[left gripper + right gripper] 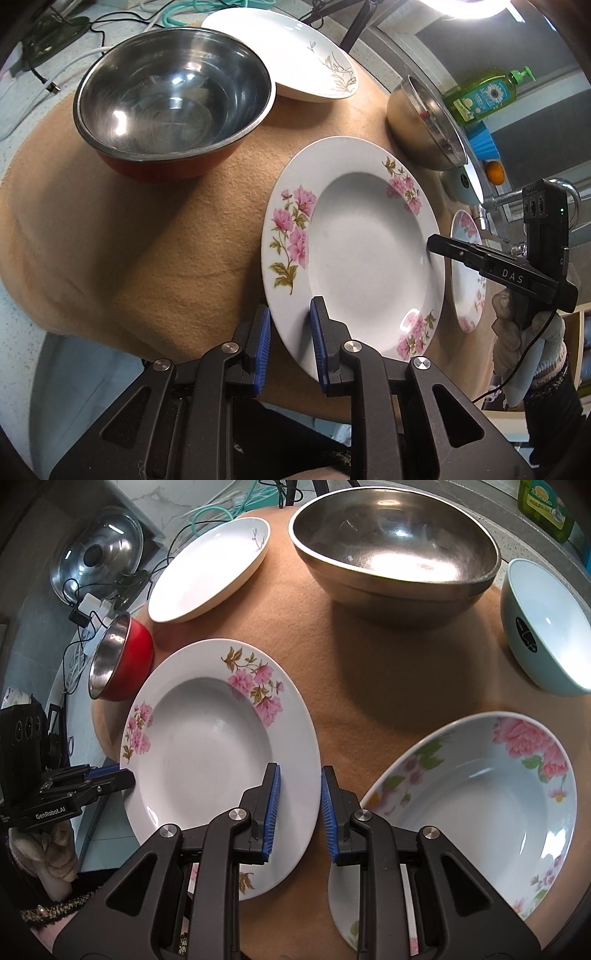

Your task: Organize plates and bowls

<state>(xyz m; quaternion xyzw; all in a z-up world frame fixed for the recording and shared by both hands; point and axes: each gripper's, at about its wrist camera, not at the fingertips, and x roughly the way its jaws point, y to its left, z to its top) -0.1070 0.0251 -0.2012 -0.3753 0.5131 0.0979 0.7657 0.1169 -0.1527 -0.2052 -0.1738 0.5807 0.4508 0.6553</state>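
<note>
Pink-flowered plate (354,236) lies on the brown cloth (129,240), between the red bowl (173,99) and a second flowered dish (476,805). Left gripper (291,332) and right gripper (301,805) each clamp opposite rims of this plate with jaws nearly closed, both pointing steeply down. Gloved hand (524,343) holds the right tool, marked "DAS"; the left one reads "GenRobot.AI".

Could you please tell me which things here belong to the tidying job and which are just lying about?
Job: flowered plate, plain white plate, flowered bowl, steel bowl, red bowl, pale blue bowl.
Lying about: soap bottle, pot lid, cables.
</note>
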